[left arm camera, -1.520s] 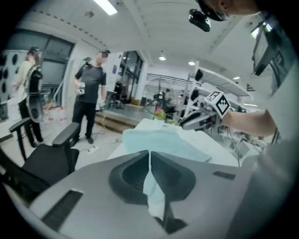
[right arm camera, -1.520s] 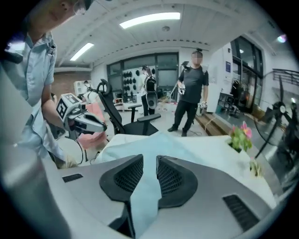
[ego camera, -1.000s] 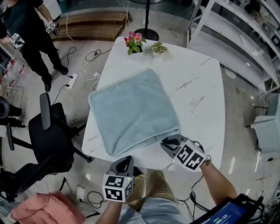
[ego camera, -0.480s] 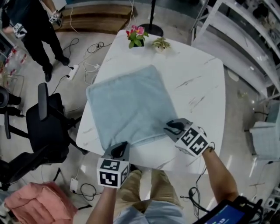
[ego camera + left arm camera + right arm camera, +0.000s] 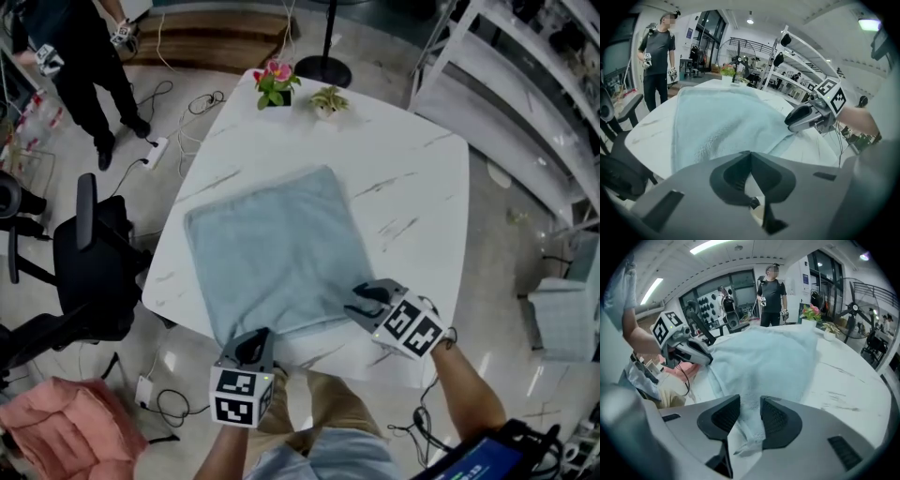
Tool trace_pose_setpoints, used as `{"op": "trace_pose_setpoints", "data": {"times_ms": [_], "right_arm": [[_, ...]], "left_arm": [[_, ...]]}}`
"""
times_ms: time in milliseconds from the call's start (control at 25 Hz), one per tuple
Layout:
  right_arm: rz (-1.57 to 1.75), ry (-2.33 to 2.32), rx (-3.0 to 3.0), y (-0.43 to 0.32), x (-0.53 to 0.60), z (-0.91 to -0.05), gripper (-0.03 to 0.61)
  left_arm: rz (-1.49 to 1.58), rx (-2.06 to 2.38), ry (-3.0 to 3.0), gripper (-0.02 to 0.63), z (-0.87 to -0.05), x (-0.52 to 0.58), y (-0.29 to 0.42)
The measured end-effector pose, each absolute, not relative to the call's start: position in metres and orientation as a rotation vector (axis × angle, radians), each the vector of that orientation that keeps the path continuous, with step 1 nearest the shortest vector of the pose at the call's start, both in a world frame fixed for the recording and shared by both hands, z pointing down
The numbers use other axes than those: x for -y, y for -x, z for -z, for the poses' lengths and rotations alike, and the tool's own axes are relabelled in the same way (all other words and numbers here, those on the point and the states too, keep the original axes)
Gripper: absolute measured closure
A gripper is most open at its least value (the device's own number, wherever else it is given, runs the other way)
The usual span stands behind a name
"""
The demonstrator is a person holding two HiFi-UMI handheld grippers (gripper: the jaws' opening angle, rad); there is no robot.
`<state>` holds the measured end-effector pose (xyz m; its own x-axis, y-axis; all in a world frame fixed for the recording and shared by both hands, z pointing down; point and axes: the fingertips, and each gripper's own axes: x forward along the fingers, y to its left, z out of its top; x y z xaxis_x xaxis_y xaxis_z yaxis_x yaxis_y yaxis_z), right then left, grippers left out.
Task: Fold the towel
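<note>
Working over a white, grey-veined tabletop (image 5: 412, 178) in a bright workshop room, with cables trailing across the pale floor.

Dealing with a pale blue, square terry towel (image 5: 272, 253), lying spread flat on the near-left part of that table, its near edge running just inside the table's front edge. Reading the fold as not yet under way.

Holding the right gripper (image 5: 364, 302) at the towel's near-right corner, jaws having just been opening and now standing partly apart, with the corner's hem lying loose between the pads rather than pressed. Holding the left gripper (image 5: 251, 345) at the near-left corner with jaws closed together; showing no cloth between them in its own view, the towel starting just beyond the tips.

Doing this step well is probably a matter of:
- Taking both near corners afresh, biting equally deep into the hem.
- Lifting the two together and level.
- Carrying them straight to the far corners so the edges line up.
- Avoiding any drag that pulls the cloth off the front edge.

Stopping short of the pink-flowered pot (image 5: 273, 86) and the small green potted plant (image 5: 325, 101) at the far edge. Ignoring the black office chair (image 5: 89, 272) and the dark-clothed person (image 5: 80, 56) standing well apart.
</note>
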<state>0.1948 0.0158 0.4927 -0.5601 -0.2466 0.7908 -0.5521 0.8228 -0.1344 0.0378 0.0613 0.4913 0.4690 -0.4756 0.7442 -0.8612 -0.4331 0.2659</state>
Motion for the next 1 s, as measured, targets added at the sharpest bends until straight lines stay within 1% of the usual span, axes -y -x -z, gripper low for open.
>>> {"op": "trace_pose_setpoints", "data": {"times_ms": [40, 120, 320, 480, 520, 560, 600, 640, 840, 1000], "right_arm": [[-0.508, -0.605, 2.195, -0.198, -0.009, -0.485, 0.408], [-0.613, -0.695, 2.231, -0.213, 0.008, -0.469, 0.365], [-0.931, -0.893, 2.161, -0.259, 0.035, -0.483, 0.351], [-1.118, -0.941, 2.151, -0.252, 0.049, -0.495, 0.342], [-1.182, -0.966, 2.141, -0.248, 0.054, -0.497, 0.350], [-1.243, -0.990, 2.118, -0.246, 0.057, -0.500, 0.411], [-1.283, -1.008, 2.092, -0.244, 0.059, -0.503, 0.526], [-1.291, -1.025, 2.077, -0.242, 0.059, -0.503, 0.540], [-1.107, -1.120, 2.114, -0.225, 0.059, -0.453, 0.543], [-0.874, -1.109, 2.158, -0.174, 0.058, -0.401, 0.545]], "left_arm": [[-0.755, 1.130, -2.079, 0.604, -0.484, -0.059, -0.037], [-0.682, 1.180, -2.068, 0.603, -0.466, -0.056, -0.036], [-0.520, 1.232, -2.055, 0.603, -0.427, -0.050, -0.036], [-0.496, 1.247, -2.114, 0.603, -0.418, -0.038, -0.031], [-0.479, 1.248, -2.125, 0.603, -0.417, -0.035, -0.028], [-0.462, 1.245, -2.132, 0.603, -0.416, -0.034, -0.025], [-0.447, 1.239, -2.136, 0.603, -0.416, -0.033, -0.021], [-0.436, 1.232, -2.139, 0.603, -0.415, -0.034, -0.016], [-0.370, 1.208, -2.160, 0.603, -0.401, -0.045, 0.014], [-0.328, 1.198, -2.183, 0.603, -0.387, -0.057, 0.040]]}}
